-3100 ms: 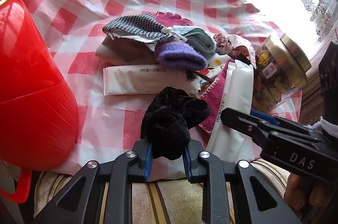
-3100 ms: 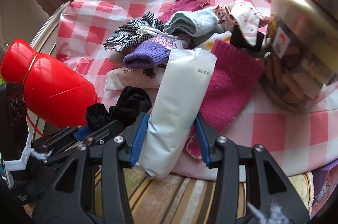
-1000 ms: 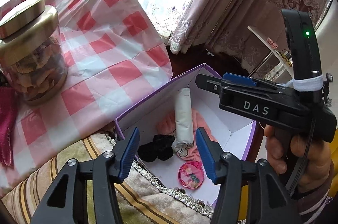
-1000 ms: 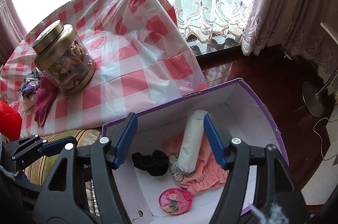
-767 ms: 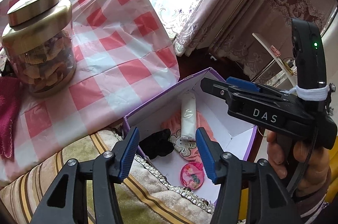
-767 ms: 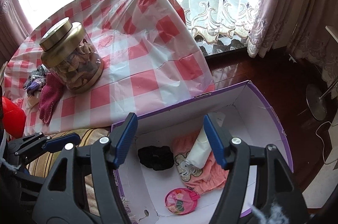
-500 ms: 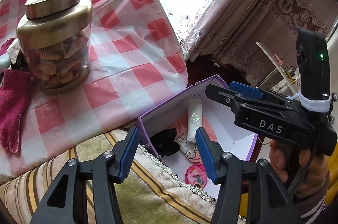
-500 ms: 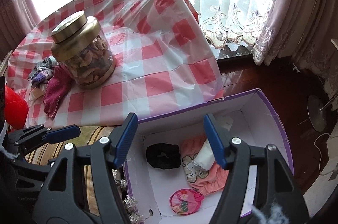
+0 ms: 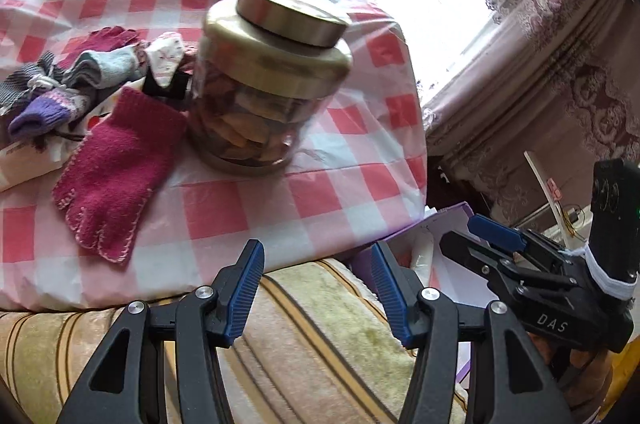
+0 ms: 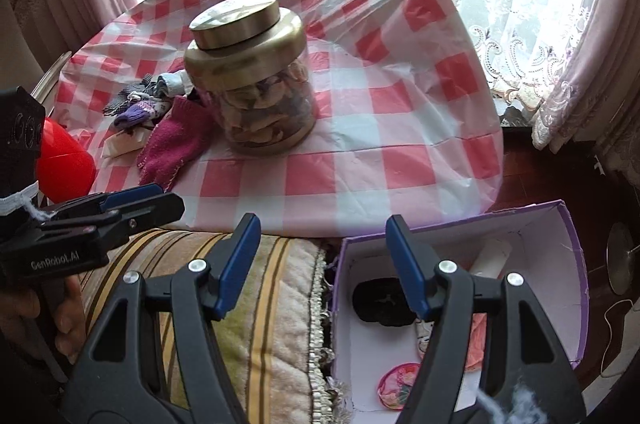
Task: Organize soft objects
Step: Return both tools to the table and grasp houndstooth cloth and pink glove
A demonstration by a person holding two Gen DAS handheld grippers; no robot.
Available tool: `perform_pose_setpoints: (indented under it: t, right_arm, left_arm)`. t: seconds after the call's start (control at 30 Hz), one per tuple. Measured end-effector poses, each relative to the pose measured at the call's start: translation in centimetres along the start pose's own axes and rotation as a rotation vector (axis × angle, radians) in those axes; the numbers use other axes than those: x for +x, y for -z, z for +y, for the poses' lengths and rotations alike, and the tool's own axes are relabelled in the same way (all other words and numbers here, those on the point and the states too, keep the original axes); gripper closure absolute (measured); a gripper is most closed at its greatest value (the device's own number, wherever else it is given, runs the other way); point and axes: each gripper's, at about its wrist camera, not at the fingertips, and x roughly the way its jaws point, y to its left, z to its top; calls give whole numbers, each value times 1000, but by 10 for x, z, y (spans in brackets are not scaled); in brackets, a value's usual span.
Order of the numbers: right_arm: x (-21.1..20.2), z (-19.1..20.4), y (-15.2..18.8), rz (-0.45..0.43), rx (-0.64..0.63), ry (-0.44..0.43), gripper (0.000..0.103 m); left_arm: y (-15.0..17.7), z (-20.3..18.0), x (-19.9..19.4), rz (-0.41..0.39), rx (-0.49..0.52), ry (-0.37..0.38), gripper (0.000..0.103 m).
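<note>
— Where are your tools?

— Your left tool [image 9: 316, 284] and right tool [image 10: 320, 258] both hang with fingers apart and nothing between them, above a striped cushion [image 10: 276, 308] at the desk [image 10: 360, 179] edge.

— And the soft things?

— The magenta glove [image 9: 116, 167] lies on the desk ahead and left of your left tool, beside the jar [image 9: 264, 79], with a sock pile [image 9: 84, 79] behind. The black scrunchie [image 10: 380, 304] sits in the purple box [image 10: 576, 264], under your right tool.
</note>
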Motion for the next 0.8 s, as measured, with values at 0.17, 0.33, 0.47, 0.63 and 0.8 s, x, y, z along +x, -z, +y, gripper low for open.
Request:
perform_pose_setpoints:
  t: [0.17, 0.33, 0.47, 0.63, 0.8]
  right_arm:
    - [9, 28, -6, 22, -43, -27, 34]
    - [19, 58, -13, 43, -92, -60, 34]
    - [29, 81, -17, 63, -121, -84, 34]
    - [49, 106, -23, 102, -128, -120, 34]
    - [71, 130, -30, 138, -121, -147, 34]
  left_arm:
    - [-4, 40, -15, -29, -91, -33, 47]
    - [-5, 72, -30, -58, -143, -66, 47]
    - [-4, 96, -39, -73, -191, -86, 47]
    - [-1, 125, -50, -89, -244, -109, 47]
    - [-1, 146, -60, -105, -275, -154, 47]
